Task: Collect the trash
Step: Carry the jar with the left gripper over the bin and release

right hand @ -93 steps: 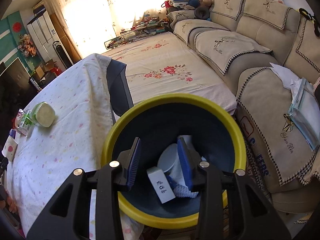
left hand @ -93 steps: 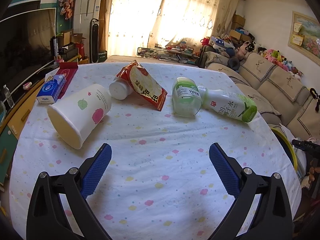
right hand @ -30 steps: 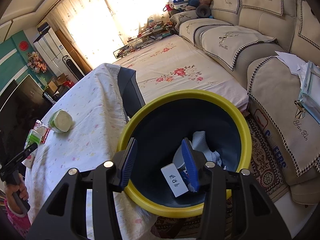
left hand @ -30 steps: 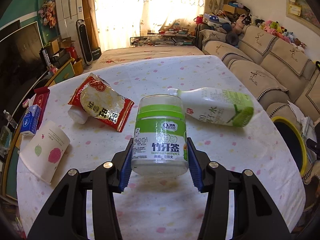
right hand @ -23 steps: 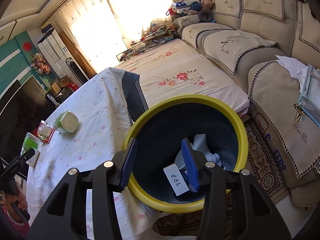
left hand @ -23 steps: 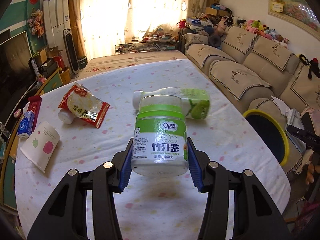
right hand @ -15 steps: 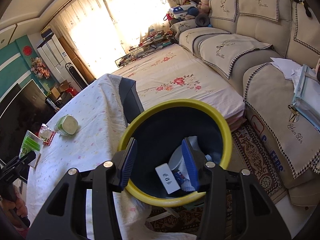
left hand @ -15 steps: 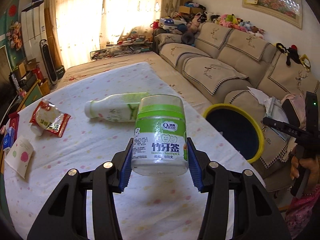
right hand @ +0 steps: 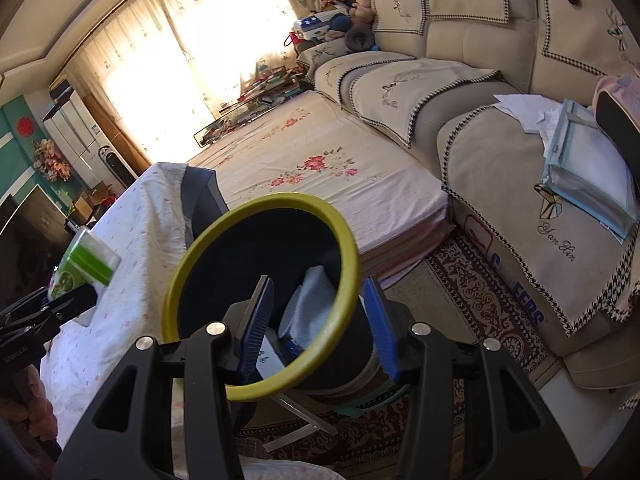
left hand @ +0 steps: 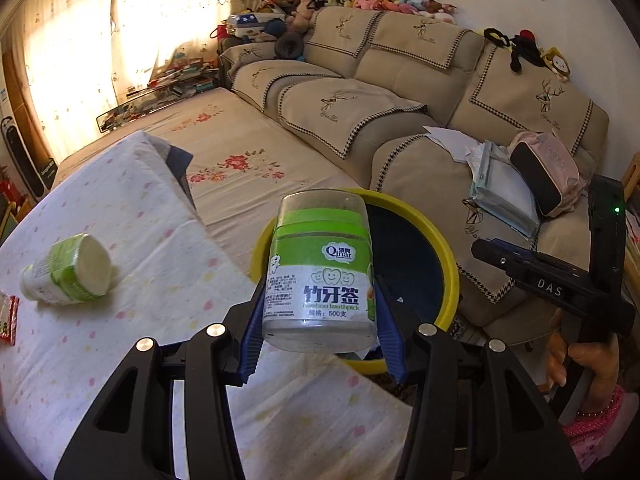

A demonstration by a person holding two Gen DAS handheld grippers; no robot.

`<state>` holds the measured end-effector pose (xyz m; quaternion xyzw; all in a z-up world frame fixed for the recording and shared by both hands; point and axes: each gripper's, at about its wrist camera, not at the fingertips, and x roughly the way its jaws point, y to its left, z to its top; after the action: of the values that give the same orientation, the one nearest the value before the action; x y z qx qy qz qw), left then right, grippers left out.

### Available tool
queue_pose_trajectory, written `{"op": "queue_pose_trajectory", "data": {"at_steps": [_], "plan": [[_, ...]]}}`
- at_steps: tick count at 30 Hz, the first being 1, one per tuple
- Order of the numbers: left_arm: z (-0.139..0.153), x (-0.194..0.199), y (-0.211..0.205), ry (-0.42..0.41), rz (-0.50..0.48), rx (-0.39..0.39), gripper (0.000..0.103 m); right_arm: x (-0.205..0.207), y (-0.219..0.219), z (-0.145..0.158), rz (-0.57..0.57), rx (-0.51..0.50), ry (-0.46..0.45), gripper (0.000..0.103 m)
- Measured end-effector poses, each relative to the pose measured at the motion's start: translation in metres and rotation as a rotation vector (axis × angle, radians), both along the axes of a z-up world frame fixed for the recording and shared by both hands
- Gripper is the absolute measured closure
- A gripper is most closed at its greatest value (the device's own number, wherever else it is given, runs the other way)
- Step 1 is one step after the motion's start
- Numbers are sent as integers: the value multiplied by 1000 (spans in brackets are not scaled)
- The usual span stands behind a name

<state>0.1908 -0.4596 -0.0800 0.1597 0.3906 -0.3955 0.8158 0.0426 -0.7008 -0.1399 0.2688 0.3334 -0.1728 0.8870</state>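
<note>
My left gripper (left hand: 319, 282) is shut on a clear toothpick jar (left hand: 320, 264) with a green label, held upright in the air. The jar hangs over the table's edge, in front of the yellow-rimmed dark bin (left hand: 450, 264). In the right wrist view the jar (right hand: 86, 264) shows at far left beside the bin (right hand: 188, 264). My right gripper (right hand: 316, 300) straddles the bin's near rim, one pad inside and one outside, with a wide gap, and neither pad presses on it. White and blue trash (right hand: 312, 292) lies inside. A green and white bottle (left hand: 68, 272) lies on the table.
The table (left hand: 140, 360) wears a white spotted cloth; a red snack packet (left hand: 6, 320) shows at its left edge. A beige sofa (left hand: 400, 120) with papers (left hand: 496, 192) stands behind the bin, beside a floral mat (left hand: 240, 160). A hand (left hand: 588, 364) holds the right gripper (left hand: 486, 249).
The left gripper carried the jar from the middle of the table across to its edge by the bin. The right gripper drew back, so the bin's rim now runs between its fingers.
</note>
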Motion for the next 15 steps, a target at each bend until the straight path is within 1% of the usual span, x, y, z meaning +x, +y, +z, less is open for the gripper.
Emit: {"op": "queue_pose_trajectory", "data": {"at_steps": [7,10,13,15], "plan": [[-34,22,-52,63,-21,55,54,-11,-12,-2,-27,2,0,57],[-44,30,-64,71,-17,68,54,-10,-10,0,-21,-4,-3,53],[-52,36,-70,77,-17,79,54,-7,-8,-1,-11,-1,-2,53],[-52,37,-69,68,-9,79,47,-5,-7,-2,-6,1,1,53]]}}
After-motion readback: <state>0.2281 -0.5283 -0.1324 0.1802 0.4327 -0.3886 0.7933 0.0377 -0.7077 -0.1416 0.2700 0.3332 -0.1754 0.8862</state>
